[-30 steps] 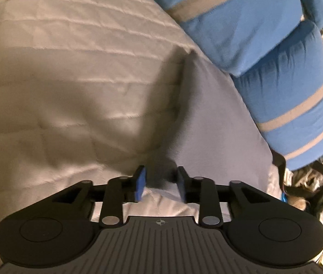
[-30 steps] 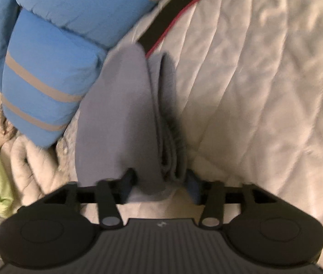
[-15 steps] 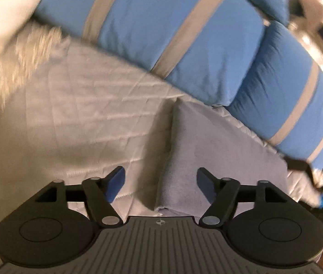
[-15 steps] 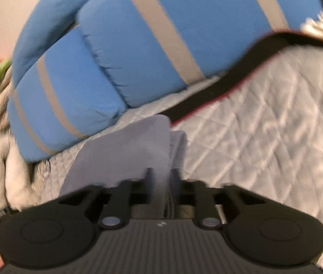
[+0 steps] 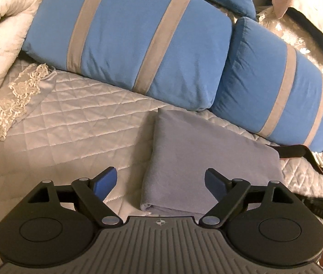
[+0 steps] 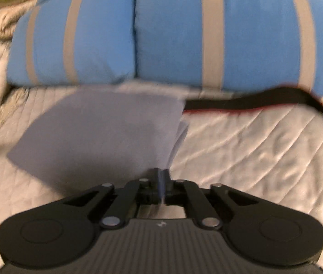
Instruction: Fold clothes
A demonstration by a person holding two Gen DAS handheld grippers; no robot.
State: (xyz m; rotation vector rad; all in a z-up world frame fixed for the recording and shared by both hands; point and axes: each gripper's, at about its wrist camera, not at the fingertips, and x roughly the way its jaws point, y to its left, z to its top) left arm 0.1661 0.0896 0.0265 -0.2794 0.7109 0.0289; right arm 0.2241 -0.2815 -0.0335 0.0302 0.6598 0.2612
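Left wrist view: my left fingers (image 5: 160, 183), a second ago closer together, are opening empty above the folded grey garment (image 5: 209, 157) lying just before the blue pillows (image 5: 138, 41), while my right fingers (image 6: 160, 182) stay clenched, suggesting this fold is finished.
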